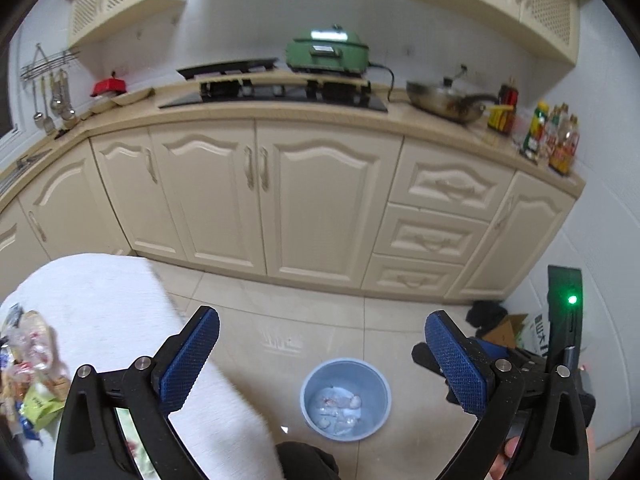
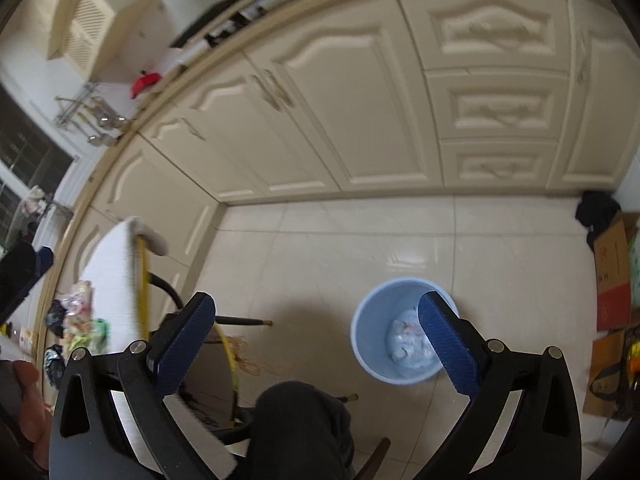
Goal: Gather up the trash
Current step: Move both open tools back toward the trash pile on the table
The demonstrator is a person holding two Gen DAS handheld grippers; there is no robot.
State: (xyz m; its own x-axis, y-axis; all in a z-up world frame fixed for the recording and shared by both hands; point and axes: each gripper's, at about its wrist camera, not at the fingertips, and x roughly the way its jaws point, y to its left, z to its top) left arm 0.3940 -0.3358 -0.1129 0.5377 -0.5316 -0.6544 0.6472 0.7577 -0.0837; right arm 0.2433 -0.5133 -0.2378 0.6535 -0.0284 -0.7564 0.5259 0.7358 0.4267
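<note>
The trash (image 1: 340, 408) lies in the blue bin (image 1: 376, 380) on the floor (image 1: 300, 312); more wrappers (image 1: 28, 364) lie at the table's (image 1: 112, 300) left edge. Both the left gripper (image 1: 320, 360) and the right gripper (image 2: 316, 344) have fingers spread wide, holding nothing.

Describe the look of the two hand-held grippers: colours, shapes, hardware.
Both match. The left hand-held gripper and the right hand-held gripper each have a black frame with triangular cut-outs, round silver pivot bolts and two flat fingers faced with blue, cross-hatched pads. A black unit with a green light shows beside the left one.
</note>
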